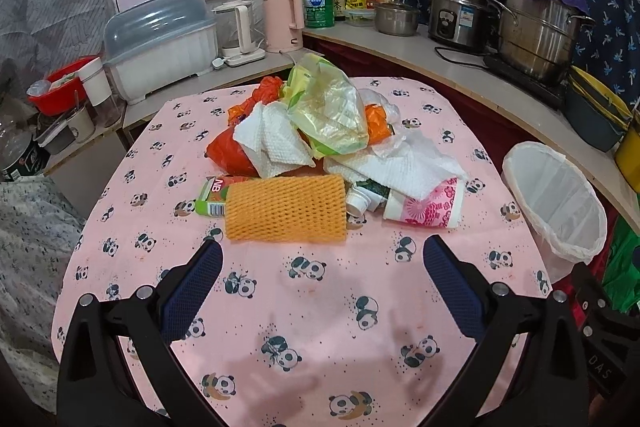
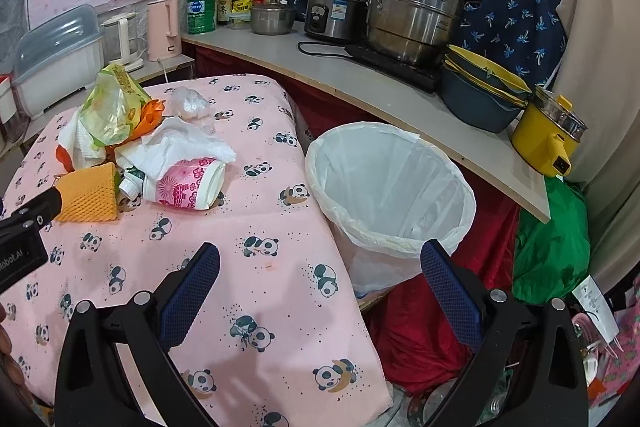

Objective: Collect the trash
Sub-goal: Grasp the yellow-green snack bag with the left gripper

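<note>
A pile of trash sits on the pink panda tablecloth (image 1: 304, 291): an orange foam net sleeve (image 1: 286, 209), a pink paper cup (image 1: 426, 205) on its side, white paper towels (image 1: 276, 139), a yellow-green plastic bag (image 1: 328, 107), orange plastic (image 1: 230, 149) and a green carton (image 1: 210, 199). My left gripper (image 1: 322, 255) is open and empty, just short of the foam sleeve. My right gripper (image 2: 320, 259) is open and empty above the table's right edge, next to the white-lined trash bin (image 2: 390, 187). The cup (image 2: 188, 185) and the sleeve (image 2: 90, 193) also show in the right wrist view.
A curved counter (image 2: 360, 87) behind the table and bin holds steel pots (image 2: 416, 19), a rice cooker (image 2: 334, 9), stacked bowls (image 2: 480, 91) and a yellow pot (image 2: 548, 139). A dish box (image 1: 160, 43) and kettles (image 1: 282, 21) stand at back left. A green bag (image 2: 552, 247) lies right of the bin.
</note>
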